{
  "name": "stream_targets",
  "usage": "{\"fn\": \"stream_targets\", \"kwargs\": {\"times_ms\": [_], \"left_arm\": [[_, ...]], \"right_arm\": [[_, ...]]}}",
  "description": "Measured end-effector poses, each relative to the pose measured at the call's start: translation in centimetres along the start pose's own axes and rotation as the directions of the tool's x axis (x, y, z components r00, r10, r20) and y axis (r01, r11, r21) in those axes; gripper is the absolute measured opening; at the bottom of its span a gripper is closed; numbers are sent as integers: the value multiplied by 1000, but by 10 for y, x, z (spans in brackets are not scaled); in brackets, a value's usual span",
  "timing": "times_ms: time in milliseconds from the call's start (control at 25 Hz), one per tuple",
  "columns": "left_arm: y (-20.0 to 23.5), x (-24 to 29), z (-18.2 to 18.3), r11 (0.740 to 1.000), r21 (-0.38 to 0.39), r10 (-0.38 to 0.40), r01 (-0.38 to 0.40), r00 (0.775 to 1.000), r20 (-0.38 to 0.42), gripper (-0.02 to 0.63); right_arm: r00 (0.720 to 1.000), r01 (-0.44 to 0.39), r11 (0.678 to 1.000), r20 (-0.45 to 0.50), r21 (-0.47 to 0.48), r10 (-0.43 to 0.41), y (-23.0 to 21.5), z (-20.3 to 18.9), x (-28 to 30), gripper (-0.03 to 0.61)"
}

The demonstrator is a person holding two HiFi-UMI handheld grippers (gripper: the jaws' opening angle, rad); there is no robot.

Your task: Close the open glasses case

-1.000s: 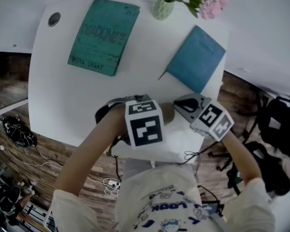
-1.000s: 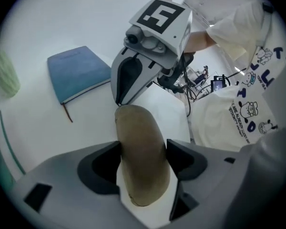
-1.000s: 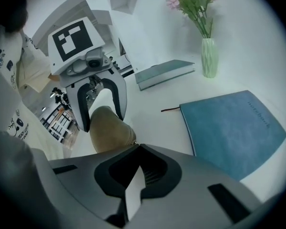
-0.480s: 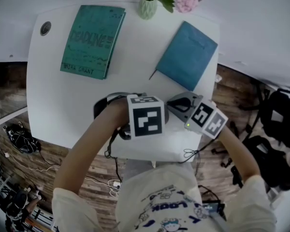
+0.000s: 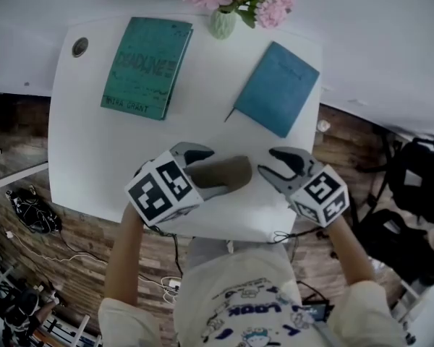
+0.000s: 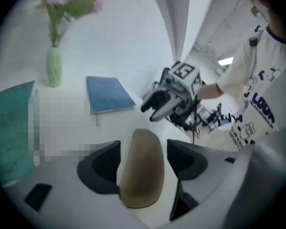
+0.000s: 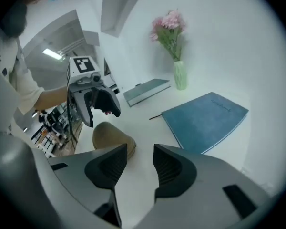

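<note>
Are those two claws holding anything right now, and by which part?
Nothing is held. The right gripper, jaws just opened, is empty; the left gripper's jaws stand apart around the closed glasses case, apparently not pressing it.

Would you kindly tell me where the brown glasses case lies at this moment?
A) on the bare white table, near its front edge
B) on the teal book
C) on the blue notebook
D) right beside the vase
A: the glasses case lies shut on the white table near the front edge, well apart from the blue notebook, the teal book and the vase.
</note>
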State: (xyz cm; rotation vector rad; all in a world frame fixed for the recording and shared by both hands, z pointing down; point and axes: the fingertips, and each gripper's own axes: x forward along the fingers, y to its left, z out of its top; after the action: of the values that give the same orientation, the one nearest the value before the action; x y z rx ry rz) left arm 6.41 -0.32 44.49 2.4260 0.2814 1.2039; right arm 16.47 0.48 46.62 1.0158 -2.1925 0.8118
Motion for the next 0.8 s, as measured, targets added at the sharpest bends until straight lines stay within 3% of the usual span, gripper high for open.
{"fn": "stream_targets", "kwargs": {"times_ms": [40,80,120,200,320,400,560,680,800], "left_arm": [[2,-13,12,998,-37,54,-50,993,104,305],[5,-28,23,991,-76,123,-110,973,195,296],[7,-44,33,977,-109,208,-185,941,268,247],[9,-73,49,920,-153,392,-361,843,368,81],[1,-103,58,802,-212,590,-558,685,428,12],[-6,-116,61,743,-275,659,-610,595,461,2],[-19,-129,55,643,-373,754,-669,467,462,2],[-29,-136,49,573,-407,804,-712,391,448,2],[-38,-144,43,536,-465,830,-705,339,444,2]], "right_arm": [[998,39,999,45,38,-40,0,8,-7,162],[992,81,994,87,72,-87,0,16,-14,107],[983,124,988,126,97,-135,0,25,-21,44],[957,200,973,191,117,-219,3,40,-34,13],[900,298,945,291,136,-326,10,65,-52,11],[859,352,925,345,140,-379,14,79,-62,11],[806,427,891,383,154,-452,26,87,-79,11],[779,457,875,404,161,-480,34,88,-91,11],[763,469,865,412,178,-498,42,84,-98,6]]}}
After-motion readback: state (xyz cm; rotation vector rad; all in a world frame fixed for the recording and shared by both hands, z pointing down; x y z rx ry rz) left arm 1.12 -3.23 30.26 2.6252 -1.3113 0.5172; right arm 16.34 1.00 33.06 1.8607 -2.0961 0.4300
